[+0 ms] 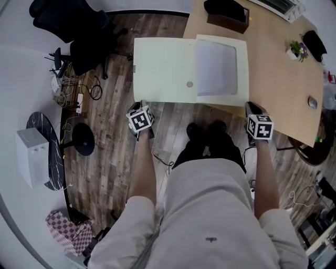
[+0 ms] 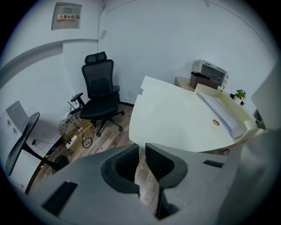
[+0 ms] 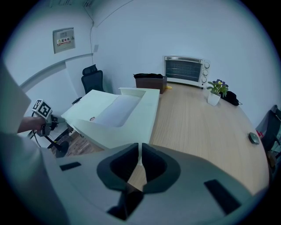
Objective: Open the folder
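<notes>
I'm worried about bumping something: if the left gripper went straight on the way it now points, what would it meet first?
Probably the near edge of the open folder, just past the tips of the left gripper. Depth is unclear, so it might instead slip under that edge toward the wooden floor.

The light wooden table [image 1: 273, 68] carries a pale folder [image 1: 173, 71], lying open at its corner with the left half overhanging the edge. Behind the folder sits a dark box [image 1: 227, 16], with a toaster oven [image 3: 185, 69] farther back. Well right of the folder are a potted plant [image 1: 296, 50], a black pouch [image 1: 315, 42] and a mouse [image 1: 313, 102].
</notes>
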Available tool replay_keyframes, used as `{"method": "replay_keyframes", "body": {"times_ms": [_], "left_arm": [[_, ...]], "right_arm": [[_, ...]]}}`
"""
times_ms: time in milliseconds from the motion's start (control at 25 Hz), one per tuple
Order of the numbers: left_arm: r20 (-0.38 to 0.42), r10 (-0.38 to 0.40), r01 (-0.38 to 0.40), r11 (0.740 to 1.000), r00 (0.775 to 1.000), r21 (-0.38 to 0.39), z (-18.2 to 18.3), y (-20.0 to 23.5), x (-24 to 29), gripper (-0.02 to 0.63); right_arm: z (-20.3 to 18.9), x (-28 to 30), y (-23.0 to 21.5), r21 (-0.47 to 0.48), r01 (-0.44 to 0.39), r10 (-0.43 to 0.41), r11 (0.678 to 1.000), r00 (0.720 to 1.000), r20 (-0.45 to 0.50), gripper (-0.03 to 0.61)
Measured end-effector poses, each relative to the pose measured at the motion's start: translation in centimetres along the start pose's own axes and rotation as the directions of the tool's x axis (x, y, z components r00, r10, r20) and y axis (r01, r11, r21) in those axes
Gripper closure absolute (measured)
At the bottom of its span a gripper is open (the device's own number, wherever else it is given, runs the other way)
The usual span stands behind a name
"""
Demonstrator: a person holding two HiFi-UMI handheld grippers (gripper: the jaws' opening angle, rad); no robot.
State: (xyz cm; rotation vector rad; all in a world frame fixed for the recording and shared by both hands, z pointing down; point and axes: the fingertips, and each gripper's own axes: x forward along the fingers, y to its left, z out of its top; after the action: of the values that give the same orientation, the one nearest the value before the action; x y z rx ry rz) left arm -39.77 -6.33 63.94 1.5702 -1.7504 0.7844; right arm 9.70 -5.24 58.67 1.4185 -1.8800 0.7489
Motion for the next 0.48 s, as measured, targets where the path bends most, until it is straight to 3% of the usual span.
{"method": "replay_keyframes", "body": {"times_ms": [200, 480], "left_arm": [[0.018, -0.022, 0.023, 0.999, 1.0, -0.038, 0.2, 0.0, -0.4, 0.555], [0.132, -0.039, 0.043, 0.999, 0.99, -0.025, 1.6, 0.2, -2.0, 0.539]], "right_arm": [[0.1, 0.1, -0.3, -0.011, 0.002, -0.002, 1.0, 1.0, -0.011, 0.552], [0.7, -0.1, 0.6, -0.058, -0.011, 0.01, 0.998, 1.0, -0.014, 0.558]]}}
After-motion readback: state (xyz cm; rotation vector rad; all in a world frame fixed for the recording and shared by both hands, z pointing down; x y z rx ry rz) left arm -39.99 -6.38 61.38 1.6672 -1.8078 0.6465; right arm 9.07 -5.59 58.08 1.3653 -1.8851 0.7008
